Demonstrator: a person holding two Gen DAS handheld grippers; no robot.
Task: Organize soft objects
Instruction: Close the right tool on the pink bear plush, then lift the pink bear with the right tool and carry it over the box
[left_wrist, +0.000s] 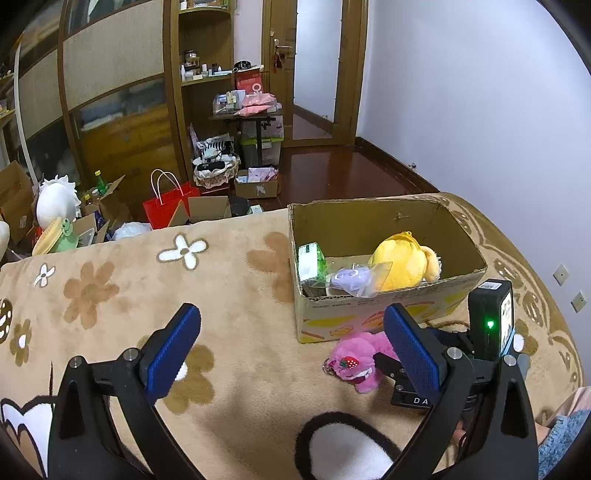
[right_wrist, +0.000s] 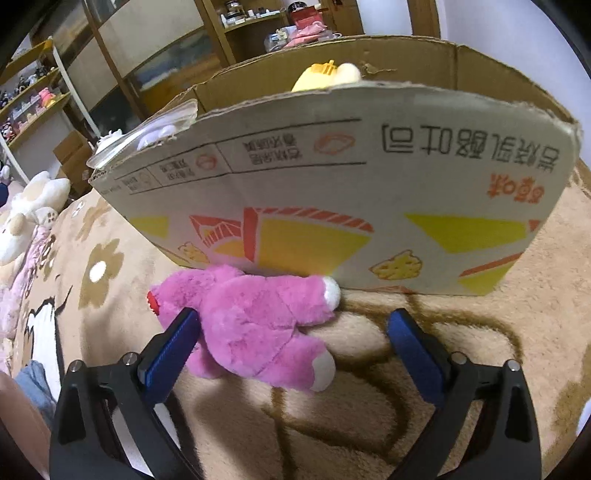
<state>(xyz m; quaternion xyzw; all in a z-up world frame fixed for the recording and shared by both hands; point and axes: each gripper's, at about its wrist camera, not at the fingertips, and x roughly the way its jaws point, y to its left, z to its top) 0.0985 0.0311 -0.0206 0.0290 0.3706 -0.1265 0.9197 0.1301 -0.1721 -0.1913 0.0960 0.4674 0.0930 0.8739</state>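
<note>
A pink plush bear (right_wrist: 258, 332) lies on the beige flowered blanket against the front wall of a cardboard box (right_wrist: 332, 192). My right gripper (right_wrist: 291, 350) is open, its blue pads on either side of the bear, the left pad touching it. In the left wrist view the same pink bear (left_wrist: 356, 360) lies below the box (left_wrist: 369, 314), which holds a yellow plush (left_wrist: 402, 264), a purple toy in clear wrap (left_wrist: 351, 278) and a green packet (left_wrist: 310, 258). My left gripper (left_wrist: 291, 350) is open above bare blanket, holding nothing.
White and pink plush toys (right_wrist: 22, 221) lie at the blanket's left edge. Beyond the bed are a red paper bag (left_wrist: 166, 206), open cartons, a white plush (left_wrist: 55, 203), shelves and a doorway. A person's sleeve (left_wrist: 565, 443) shows at lower right.
</note>
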